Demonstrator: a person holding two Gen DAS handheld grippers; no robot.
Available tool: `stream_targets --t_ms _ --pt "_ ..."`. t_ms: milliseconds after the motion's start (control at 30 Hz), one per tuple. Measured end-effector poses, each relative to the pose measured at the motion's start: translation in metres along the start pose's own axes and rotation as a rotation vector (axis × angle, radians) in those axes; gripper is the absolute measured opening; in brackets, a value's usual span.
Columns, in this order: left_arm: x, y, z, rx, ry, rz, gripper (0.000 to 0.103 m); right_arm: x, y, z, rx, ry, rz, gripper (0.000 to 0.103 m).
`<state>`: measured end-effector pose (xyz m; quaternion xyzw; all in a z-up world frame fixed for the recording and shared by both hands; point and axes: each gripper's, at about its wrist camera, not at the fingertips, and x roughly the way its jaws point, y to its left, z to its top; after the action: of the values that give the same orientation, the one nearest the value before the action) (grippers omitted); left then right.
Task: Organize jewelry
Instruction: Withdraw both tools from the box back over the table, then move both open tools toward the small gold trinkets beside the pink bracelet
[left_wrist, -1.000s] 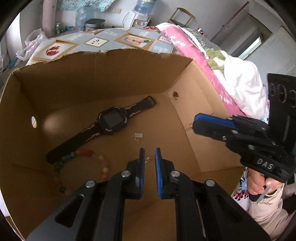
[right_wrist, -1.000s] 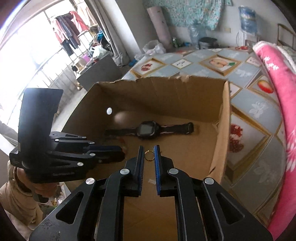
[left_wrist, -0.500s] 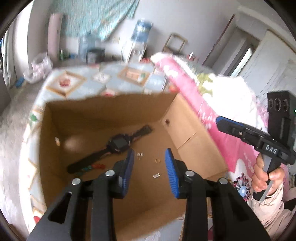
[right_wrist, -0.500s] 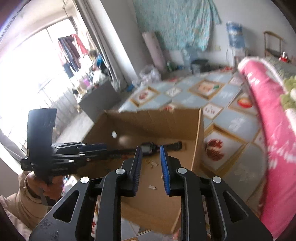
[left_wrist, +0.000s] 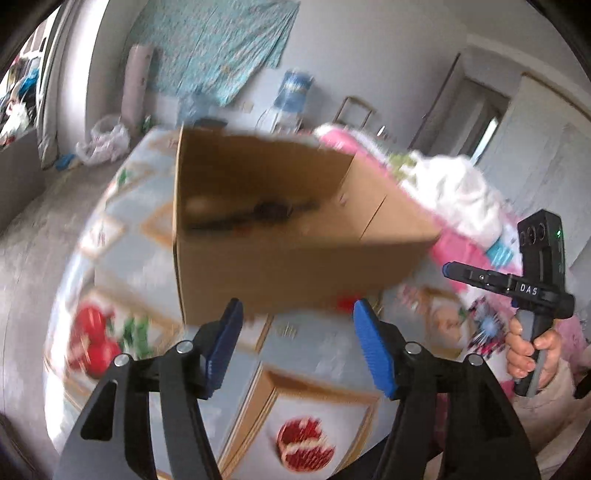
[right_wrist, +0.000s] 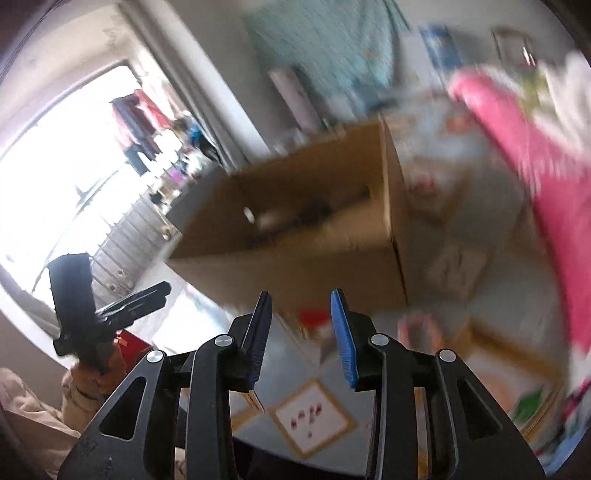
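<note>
Hovering short of the cardboard box, left gripper and right gripper gape empty; next pick needs locating.

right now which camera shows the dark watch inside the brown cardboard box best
The left wrist view, though blurred: the dark watch shows as a long streak on the floor of the brown cardboard box. The right wrist view shows only a shorter dark smear behind the box's near wall.
</note>
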<state>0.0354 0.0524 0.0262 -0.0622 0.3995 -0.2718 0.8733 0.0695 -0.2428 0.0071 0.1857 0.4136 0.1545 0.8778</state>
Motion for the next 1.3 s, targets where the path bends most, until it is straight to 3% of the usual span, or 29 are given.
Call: stream_targets --t_ms 200,433,667,767,800,1000,1300 --pt "0.041 -0.008 -0.032 0.059 0.092 0.108 0.061 0.036 0.006 -0.010 -0.052 0.078 -0.132 0.034" --pt "0.060 -0.013 -0.041 0.131 0.111 0.161 0.061 0.064 0.022 -0.006 -0.221 0.097 -0.240 0.034" --pt "0.066 -0.015 -0.043 0.154 0.101 0.175 0.064 0.075 0.023 -0.004 -0.297 0.115 -0.247 0.033" --pt "0.066 -0.016 -0.045 0.167 0.095 0.179 0.065 0.080 0.023 -0.002 -0.323 0.135 -0.247 0.026" --pt "0.066 -0.016 -0.045 0.170 0.094 0.180 0.065 0.082 0.024 -0.003 -0.332 0.148 -0.247 0.019" --pt "0.068 -0.018 -0.048 0.182 0.083 0.184 0.065 0.081 0.029 -0.006 -0.342 0.162 -0.245 0.005" --pt "0.062 -0.020 -0.054 0.196 0.068 0.164 0.065 0.071 0.035 -0.027 -0.292 0.187 -0.197 0.004"
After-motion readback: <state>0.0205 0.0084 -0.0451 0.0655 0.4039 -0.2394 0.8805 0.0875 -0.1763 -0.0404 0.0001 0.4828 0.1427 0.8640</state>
